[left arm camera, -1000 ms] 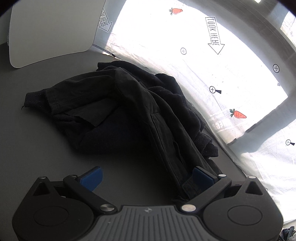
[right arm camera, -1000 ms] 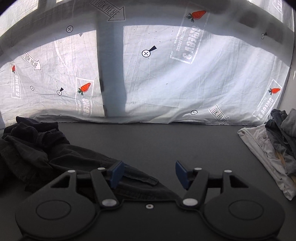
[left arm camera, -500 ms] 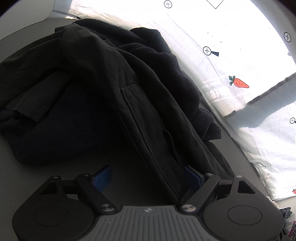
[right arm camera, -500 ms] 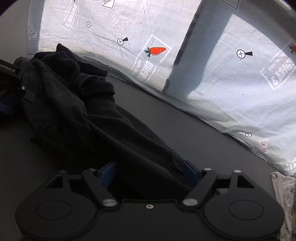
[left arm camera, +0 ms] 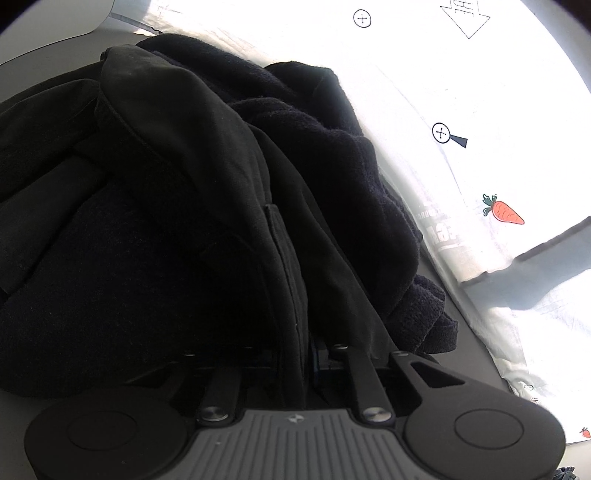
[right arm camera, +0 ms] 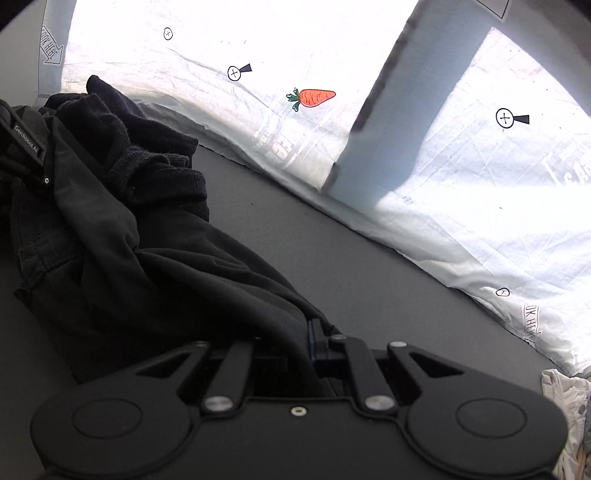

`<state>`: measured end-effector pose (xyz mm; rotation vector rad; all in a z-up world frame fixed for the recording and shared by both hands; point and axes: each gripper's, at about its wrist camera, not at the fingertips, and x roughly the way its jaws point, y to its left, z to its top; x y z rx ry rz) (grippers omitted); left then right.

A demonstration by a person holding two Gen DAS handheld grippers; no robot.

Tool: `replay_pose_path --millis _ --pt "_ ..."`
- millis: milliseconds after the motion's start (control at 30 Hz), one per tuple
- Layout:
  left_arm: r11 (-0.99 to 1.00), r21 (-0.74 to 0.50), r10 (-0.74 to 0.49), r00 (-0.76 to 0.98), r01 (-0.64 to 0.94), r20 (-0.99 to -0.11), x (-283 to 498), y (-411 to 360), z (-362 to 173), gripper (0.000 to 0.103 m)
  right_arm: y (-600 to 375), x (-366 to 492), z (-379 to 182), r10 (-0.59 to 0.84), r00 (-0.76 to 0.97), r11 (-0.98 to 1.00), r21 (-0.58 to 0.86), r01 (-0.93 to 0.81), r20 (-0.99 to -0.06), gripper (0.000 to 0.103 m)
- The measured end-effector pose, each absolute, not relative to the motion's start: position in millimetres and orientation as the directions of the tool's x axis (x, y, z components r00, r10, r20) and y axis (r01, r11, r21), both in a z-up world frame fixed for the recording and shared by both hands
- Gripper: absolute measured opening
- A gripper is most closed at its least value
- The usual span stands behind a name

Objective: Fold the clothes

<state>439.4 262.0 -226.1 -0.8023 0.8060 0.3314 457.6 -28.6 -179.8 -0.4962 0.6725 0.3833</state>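
Note:
A crumpled pile of dark clothes lies on the grey table [right arm camera: 351, 258]. Black trousers [left arm camera: 207, 155] with a stitched seam are draped over a dark knit garment [left arm camera: 332, 155]. My left gripper [left arm camera: 301, 354] is low against the pile, its jaws closing, with the seamed edge of the trousers pinched between the pads. My right gripper [right arm camera: 301, 343] is also closing, and a fold of the same black trousers [right arm camera: 166, 273] is clamped between its fingers. The knit garment [right arm camera: 155, 166] bunches behind that fold. The left gripper's body [right arm camera: 26, 147] shows at the left edge of the right wrist view.
A white sheet printed with carrots and arrows [right arm camera: 480, 221] hangs behind the table, brightly backlit [left arm camera: 480, 110]. A pale heap of other clothes [right arm camera: 565, 391] sits at the lower right. A white board [left arm camera: 62, 26] stands at the back left.
Both grippers came down and forward onto the dark pile. Their jaws went from wide open to nearly together, each with black cloth between them. The right wrist view has rolled.

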Motion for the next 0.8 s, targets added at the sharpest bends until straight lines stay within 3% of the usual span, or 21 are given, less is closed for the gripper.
replay_pose_path --millis 167,367,567,700,800 --pt "0.759 -0.433 0.100 0.744 -0.486 -0.661 429 253 -180 0.014 -25 447 -140 0.224 0.813 0.834 -0.325 -0.445 -0.538 0.006" --pt "0.804 -0.432 0.202 0.870 -0.409 -0.449 408 251 -92 0.011 -20 440 -83 0.298 0.888 0.853 -0.319 -0.413 -0.351 0.006" --pt "0.815 -0.462 0.288 0.936 -0.350 -0.202 374 257 -6 0.011 -3 425 3 0.400 0.916 0.842 -0.379 -0.384 -0.040 0.006" --pt "0.801 -0.536 0.279 0.958 -0.267 -0.061 353 259 37 0.011 -9 411 74 0.414 0.891 0.878 -0.340 -0.337 0.186 0.006" --pt "0.828 -0.528 0.256 0.965 -0.187 0.060 320 258 77 0.011 -26 395 115 0.395 0.866 0.902 -0.307 -0.303 0.306 0.006"
